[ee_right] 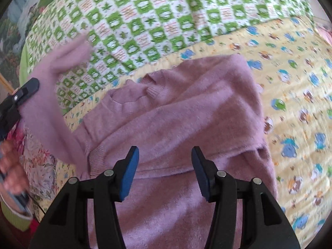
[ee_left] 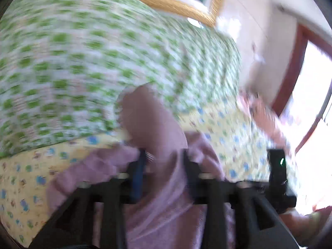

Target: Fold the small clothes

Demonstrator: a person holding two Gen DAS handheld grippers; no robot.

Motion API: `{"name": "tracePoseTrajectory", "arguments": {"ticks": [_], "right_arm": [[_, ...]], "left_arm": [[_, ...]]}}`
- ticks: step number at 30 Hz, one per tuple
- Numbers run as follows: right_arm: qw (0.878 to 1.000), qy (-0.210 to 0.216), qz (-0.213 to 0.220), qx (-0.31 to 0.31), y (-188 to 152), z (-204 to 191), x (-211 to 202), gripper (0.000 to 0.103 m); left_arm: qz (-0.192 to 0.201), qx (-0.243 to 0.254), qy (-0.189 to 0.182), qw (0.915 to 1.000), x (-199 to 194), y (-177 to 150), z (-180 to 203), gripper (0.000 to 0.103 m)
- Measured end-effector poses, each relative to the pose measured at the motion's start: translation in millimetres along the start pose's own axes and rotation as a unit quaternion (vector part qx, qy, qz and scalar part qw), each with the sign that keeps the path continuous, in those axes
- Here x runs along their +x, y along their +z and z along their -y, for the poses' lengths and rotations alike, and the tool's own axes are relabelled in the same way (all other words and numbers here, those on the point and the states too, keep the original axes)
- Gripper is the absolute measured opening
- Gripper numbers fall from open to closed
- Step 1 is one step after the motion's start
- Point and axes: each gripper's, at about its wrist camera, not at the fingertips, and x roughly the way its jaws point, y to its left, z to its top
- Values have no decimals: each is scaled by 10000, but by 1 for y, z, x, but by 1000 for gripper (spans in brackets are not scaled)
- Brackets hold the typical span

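A pink knitted sweater (ee_right: pixel 176 114) lies on a yellow animal-print sheet (ee_right: pixel 290 83), its body partly folded over. My right gripper (ee_right: pixel 165 153) hovers open just above the sweater's lower body, blue pads apart and empty. One sleeve (ee_right: pixel 51 78) is lifted off the bed at the left, beside a black finger (ee_right: pixel 27 91) of my left gripper. In the blurred left wrist view the sleeve (ee_left: pixel 149 120) runs up between the fingers of my left gripper (ee_left: pixel 164 155). The jaws stand apart and the pads do not look pressed on it.
A green and white checked quilt (ee_right: pixel 145 10) covers the far part of the bed. A hand (ee_right: pixel 10 166) and floral fabric (ee_right: pixel 37 155) are at the left edge. A gold picture frame (ee_left: pixel 176 4) and a bright window (ee_left: pixel 311 83) lie beyond the bed.
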Motion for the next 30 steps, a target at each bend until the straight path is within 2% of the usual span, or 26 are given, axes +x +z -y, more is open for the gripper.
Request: {"name": "tracePoseTrajectory", "arguments": {"ticks": [1, 4, 9, 13, 15, 18, 21, 24, 26, 28, 30], "right_arm": [[10000, -22, -13, 46, -1, 3, -1, 54], [9998, -124, -30, 146, -2, 15, -5, 54], [9993, -215, -51, 308, -3, 34, -2, 54], [9989, -268, -40, 386, 2, 41, 6, 54], [9985, -292, -14, 459, 10, 45, 9, 54], [9982, -386, 106, 450, 22, 50, 9, 54], [9971, -667, 232, 285, 35, 55, 11, 54], [9932, -1129, 297, -15, 49, 61, 19, 58], [9896, -1399, 249, -240, 56, 66, 27, 63], [9874, -1514, 159, -436, 61, 69, 37, 63], [9887, -1372, -51, -594, 62, 67, 49, 63]], "left_arm": [[-147, 61, 140, 9998, 10, -6, 9, 66], [-594, -58, 253, 9979, 30, -37, 9, 65], [-1075, -444, 705, 9907, 19, -106, -34, 65], [-1497, -661, 1243, 9787, 8, -162, -69, 65], [-1685, -618, 1372, 9742, 4, -183, -78, 65], [-1915, -285, 1679, 9666, 7, -205, -78, 65], [-1920, 121, 2216, 9560, 21, -211, -73, 65], [-1770, 400, 2707, 9454, 35, -198, -66, 65], [-1750, 482, 3177, 9307, 49, -192, -69, 67], [-1784, 197, 3438, 9217, 54, -190, -80, 67], [-1802, -451, 3583, 9149, 48, -191, -103, 67]]}}
